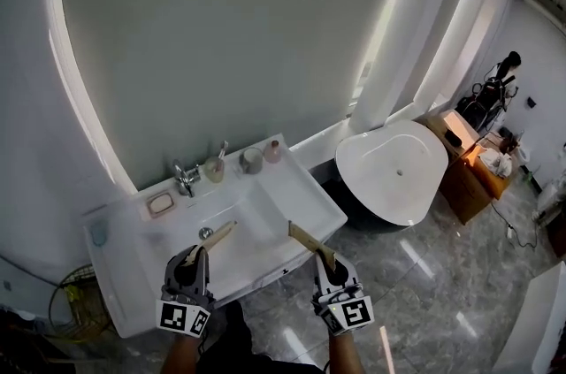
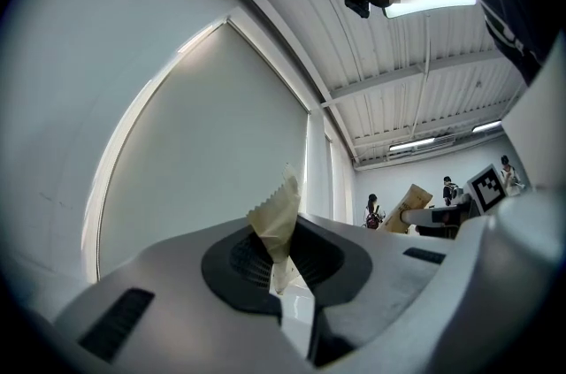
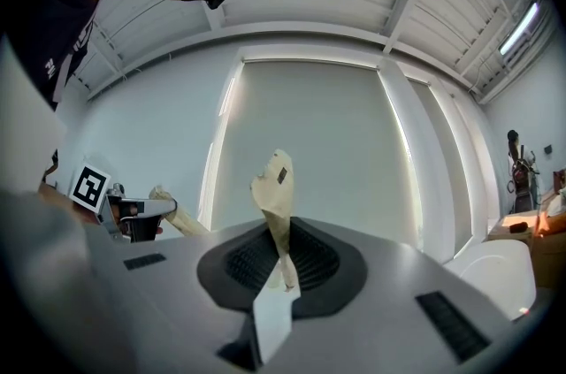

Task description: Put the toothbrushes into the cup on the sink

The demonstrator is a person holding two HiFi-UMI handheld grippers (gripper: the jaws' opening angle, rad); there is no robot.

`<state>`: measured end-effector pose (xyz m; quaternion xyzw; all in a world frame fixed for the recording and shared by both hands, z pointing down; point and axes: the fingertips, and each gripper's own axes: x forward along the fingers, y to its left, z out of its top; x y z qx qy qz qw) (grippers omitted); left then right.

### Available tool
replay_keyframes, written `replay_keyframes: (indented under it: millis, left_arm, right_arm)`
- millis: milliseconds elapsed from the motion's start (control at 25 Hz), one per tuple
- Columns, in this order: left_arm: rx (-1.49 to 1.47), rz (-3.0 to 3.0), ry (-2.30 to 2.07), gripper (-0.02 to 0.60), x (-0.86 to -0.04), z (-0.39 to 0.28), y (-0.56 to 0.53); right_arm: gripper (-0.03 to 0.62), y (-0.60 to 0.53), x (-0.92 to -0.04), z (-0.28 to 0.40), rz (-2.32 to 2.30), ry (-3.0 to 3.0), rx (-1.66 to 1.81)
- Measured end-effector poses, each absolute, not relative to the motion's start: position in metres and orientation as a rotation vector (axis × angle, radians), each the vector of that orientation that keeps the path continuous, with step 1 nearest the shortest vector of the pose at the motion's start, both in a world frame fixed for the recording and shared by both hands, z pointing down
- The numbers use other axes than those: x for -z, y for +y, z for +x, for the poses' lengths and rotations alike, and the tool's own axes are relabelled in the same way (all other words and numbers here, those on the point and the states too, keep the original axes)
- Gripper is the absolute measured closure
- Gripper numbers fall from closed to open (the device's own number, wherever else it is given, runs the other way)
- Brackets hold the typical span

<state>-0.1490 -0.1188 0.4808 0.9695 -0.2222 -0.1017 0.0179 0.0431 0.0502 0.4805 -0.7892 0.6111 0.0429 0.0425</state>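
Sink (image 1: 305, 197): white, rectangular, lower left of the frame, against the wall.
Back ledge, left to right: soap dish (image 1: 160, 203), tap (image 1: 186, 179), beige cup (image 1: 215, 168), grey cup (image 1: 251, 160), pink container (image 1: 272, 152).
Left corner: pale blue item (image 1: 97, 232), too small to tell.
Basin: drain (image 1: 205, 232).

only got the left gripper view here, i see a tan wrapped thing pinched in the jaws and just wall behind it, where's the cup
Observer: In the head view a grey cup stands on the back ledge of the sink, right of the faucet, with a small container on either side of it.
Operator: am i over the sink at all
Observer: Yes. The left gripper is over the front of the basin, and its wrapped toothbrush points toward that ledge.
Operator: what's the right one doing
Observer: The right gripper is shut on a second wrapped toothbrush, near the sink's front right edge.
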Motion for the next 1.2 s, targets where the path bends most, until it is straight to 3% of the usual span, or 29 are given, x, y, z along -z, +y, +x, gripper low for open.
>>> replay_keyframes:
  millis: [640,1200]
  left_arm:
    - [0.349,2.999,-0.635,0.537,-0.470,-0.101,-0.263]
    - [0.328,3.013,-0.617,0.537,-0.446,-0.074,-0.271]
  right_arm:
    - [0.546,-0.103,-0.469,0.082,-2.438,1.886,-0.156]
    - [0.546,-0.124,-0.456,0.129,-2.401,1.850,-0.041]
